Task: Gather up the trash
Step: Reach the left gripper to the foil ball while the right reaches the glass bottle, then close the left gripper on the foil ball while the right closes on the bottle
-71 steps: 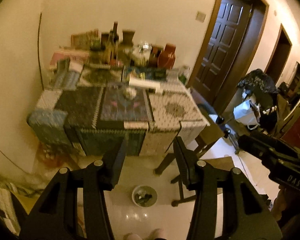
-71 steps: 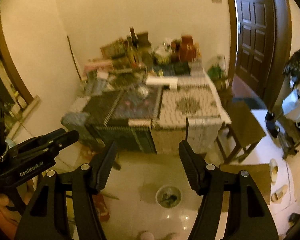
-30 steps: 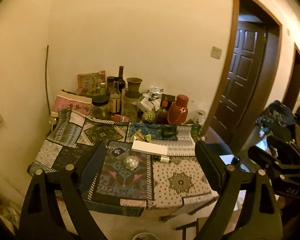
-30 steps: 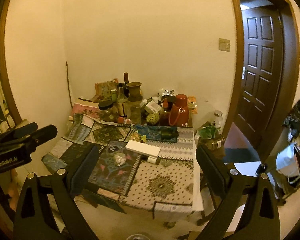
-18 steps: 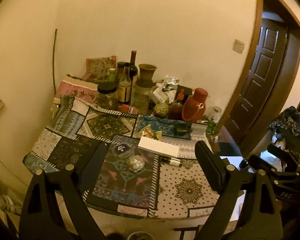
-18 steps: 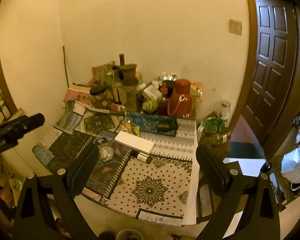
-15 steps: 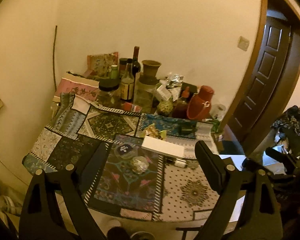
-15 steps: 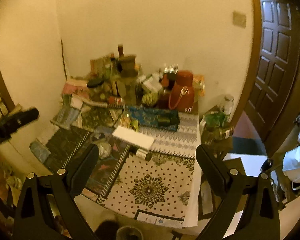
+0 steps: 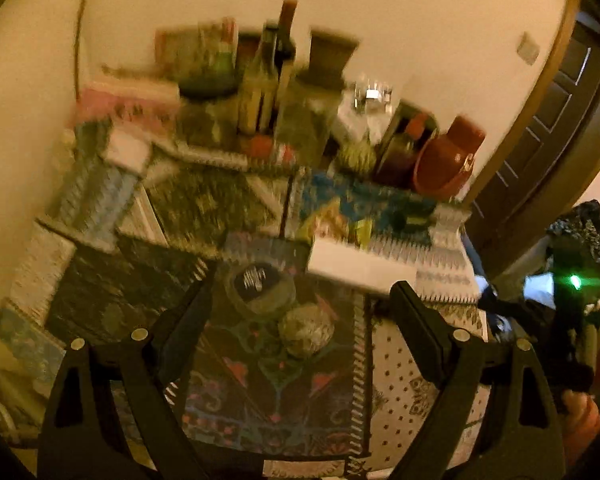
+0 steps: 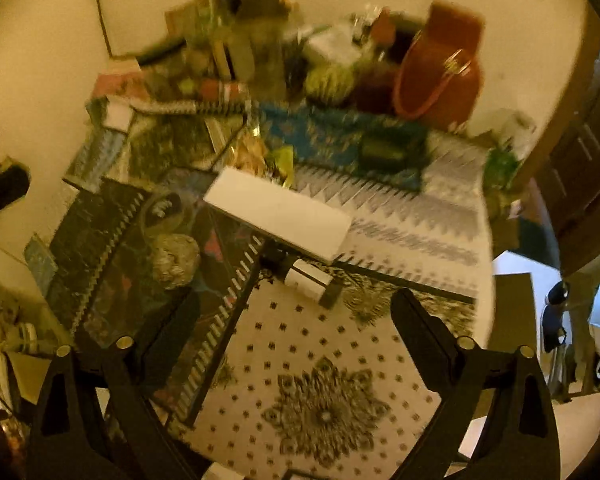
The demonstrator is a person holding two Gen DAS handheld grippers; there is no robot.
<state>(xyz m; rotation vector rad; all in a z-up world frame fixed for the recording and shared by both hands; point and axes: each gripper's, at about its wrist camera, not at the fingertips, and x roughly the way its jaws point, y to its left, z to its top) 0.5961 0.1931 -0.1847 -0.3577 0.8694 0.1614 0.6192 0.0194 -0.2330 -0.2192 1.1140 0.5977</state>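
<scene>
A crumpled foil ball [image 9: 306,330] lies on the patterned tablecloth [image 9: 268,396], just below the tips of my left gripper [image 9: 303,286], which is open and hangs above it. Beside the ball sits a clear round lid with a dark label [image 9: 258,282]. A long white box [image 10: 280,214] lies mid-table with a small bottle [image 10: 308,278] at its near edge. Crumpled snack wrappers [image 10: 260,152] lie behind the box. My right gripper [image 10: 296,298] hovers over the white dotted cloth [image 10: 324,360]; its jaws are closing with nothing between them. From this side the foil ball [image 10: 174,256] is to the left.
Bottles, jars and a red thermos [image 10: 440,76] crowd the back of the table against the wall. A dark wooden door [image 9: 540,128] stands at the right. The table's right edge drops to a chair [image 10: 512,304] and the floor. Both views are motion-blurred.
Both grippers have come forward and down over the table, so the objects look larger. The floor bin has left view. The right fingers stand slightly closer together.
</scene>
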